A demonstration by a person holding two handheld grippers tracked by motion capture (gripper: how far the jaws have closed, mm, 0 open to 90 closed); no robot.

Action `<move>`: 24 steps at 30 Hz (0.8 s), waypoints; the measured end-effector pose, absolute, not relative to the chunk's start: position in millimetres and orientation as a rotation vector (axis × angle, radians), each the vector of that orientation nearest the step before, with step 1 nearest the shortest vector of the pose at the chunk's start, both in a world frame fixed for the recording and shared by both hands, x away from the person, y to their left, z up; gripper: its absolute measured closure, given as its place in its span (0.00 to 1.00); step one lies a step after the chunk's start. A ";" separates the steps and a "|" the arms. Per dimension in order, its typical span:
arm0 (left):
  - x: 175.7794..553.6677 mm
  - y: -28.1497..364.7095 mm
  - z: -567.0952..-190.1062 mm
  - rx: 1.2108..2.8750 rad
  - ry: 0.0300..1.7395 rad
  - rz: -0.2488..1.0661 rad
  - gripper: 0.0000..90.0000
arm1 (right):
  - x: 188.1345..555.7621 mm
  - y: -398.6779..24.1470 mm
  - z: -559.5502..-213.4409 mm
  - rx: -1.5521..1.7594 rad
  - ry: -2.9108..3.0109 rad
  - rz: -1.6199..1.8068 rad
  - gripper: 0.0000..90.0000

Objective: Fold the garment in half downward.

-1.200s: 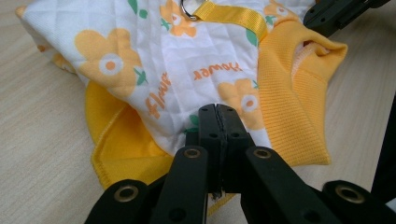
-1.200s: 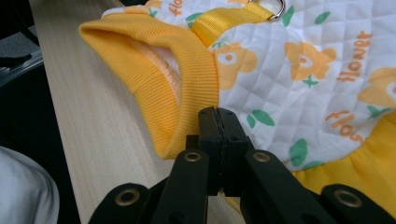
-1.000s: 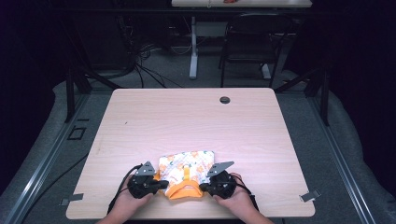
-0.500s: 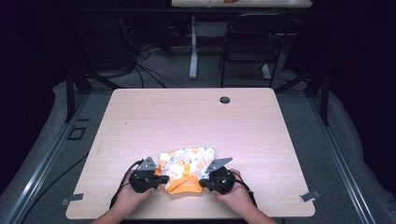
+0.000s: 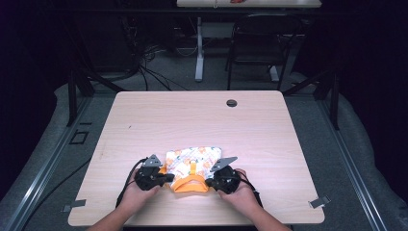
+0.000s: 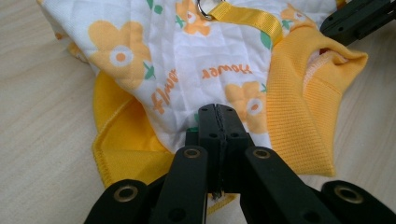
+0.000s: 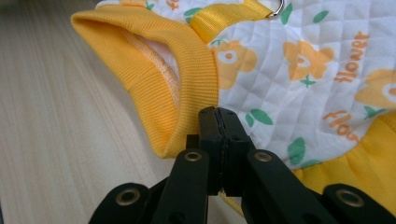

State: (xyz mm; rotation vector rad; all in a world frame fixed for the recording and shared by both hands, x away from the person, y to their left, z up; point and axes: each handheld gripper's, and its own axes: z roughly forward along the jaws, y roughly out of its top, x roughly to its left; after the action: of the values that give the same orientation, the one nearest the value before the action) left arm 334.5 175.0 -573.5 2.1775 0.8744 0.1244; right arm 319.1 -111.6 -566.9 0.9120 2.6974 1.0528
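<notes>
pale wooden table (image 5: pixel 159 120), near edge: small quilted flower-print garment (image 5: pixel 192 161) lies flat, orange collar toward me. my left gripper (image 5: pixel 166 178) and right gripper (image 5: pixel 208 181) are each clamped on its cloth beside the collar; grasp made, folding or lifting not yet done

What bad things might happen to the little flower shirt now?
Both grippers pinch only a thin bit of the flower shirt: the left gripper near a yellow hem, the right gripper beside the yellow collar. If lifted or pulled, the cloth might slip out. Pulling the grippers apart too hard might stretch the ribbed collar. The shirt also lies close to the near edge of the table, so a slip might drop it off.
</notes>
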 end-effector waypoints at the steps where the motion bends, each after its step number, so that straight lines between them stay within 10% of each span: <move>1: 335.7 174.5 -573.3 2.180 0.877 0.132 1.00 | 321.2 -111.4 -566.4 0.913 2.699 1.041 0.99; 24: 383.5 164.3 -573.5 2.143 0.962 0.208 1.00 | 370.8 -114.2 -568.0 1.078 2.588 1.038 0.99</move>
State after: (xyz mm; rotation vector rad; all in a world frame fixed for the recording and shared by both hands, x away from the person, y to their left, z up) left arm 383.5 164.3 -573.5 2.1431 0.9615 0.2079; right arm 370.8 -114.2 -568.0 1.0780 2.5882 1.0381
